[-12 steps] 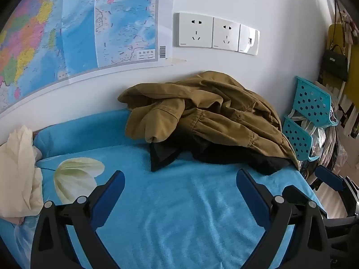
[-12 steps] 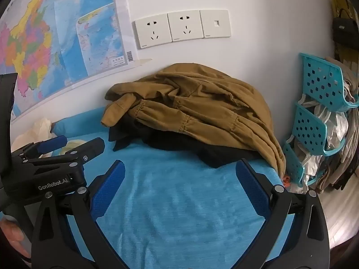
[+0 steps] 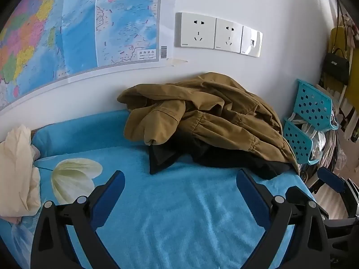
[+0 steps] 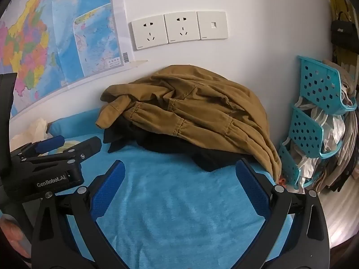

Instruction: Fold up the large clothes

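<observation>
Covering the bed, a blue blanket (image 3: 179, 213) holds a brown jacket (image 3: 213, 112); both grippers released.

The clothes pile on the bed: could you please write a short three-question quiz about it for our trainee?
1. True or false: the brown jacket lies on top of a black garment.
2. What does the left gripper hold: A jacket, B blanket, C nothing?
3. Fill in: the pile sits on the blue ____, against the wall.

Key:
1. True.
2. C; the right gripper is open and empty too.
3. Blanket.
</observation>
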